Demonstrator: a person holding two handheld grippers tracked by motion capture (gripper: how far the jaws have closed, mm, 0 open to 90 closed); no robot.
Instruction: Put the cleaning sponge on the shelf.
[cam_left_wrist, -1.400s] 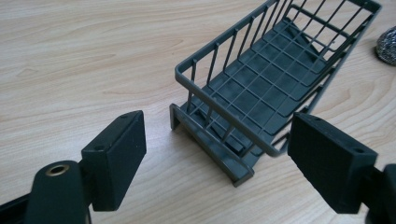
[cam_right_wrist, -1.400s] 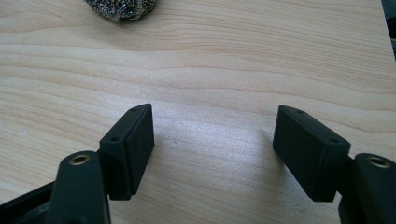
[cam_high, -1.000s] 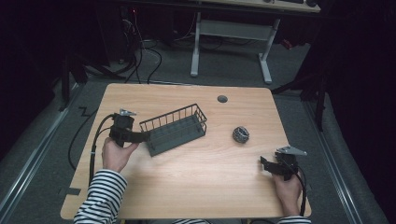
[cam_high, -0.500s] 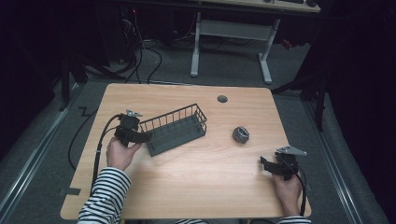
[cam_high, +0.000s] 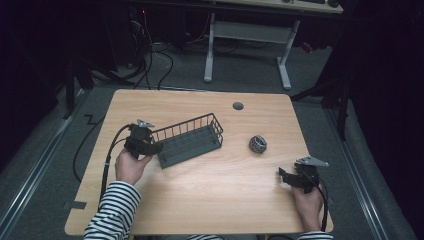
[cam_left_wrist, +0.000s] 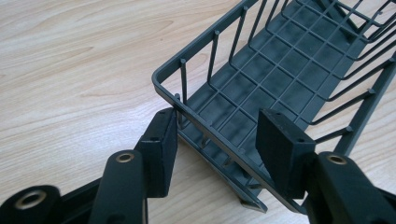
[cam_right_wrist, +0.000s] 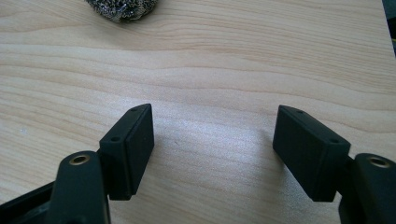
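Note:
A dark grey wire basket (cam_high: 190, 142) lies on the wooden table (cam_high: 210, 200), left of centre. My left gripper (cam_high: 152, 147) is at its near left end. In the left gripper view the jaws have just been closing and my left gripper (cam_left_wrist: 217, 126) now clamps the narrow end of the basket (cam_left_wrist: 280, 79), one pad at the corner rim and the other against the far side wall. My right gripper (cam_high: 286, 176) rests open near the table's right front edge. The right gripper view has my right gripper (cam_right_wrist: 215, 135) wide open over bare wood.
A ball of steel wool (cam_high: 258, 144) sits right of the basket, and its edge shows at the top of the right gripper view as the steel wool (cam_right_wrist: 119, 9). A round cable hole (cam_high: 238, 106) is near the table's far edge. Desk legs and cables stand beyond.
My left gripper has shifted right, up to the basket's end, and its jaws have come together on it. The right hand and the steel wool have stayed put.

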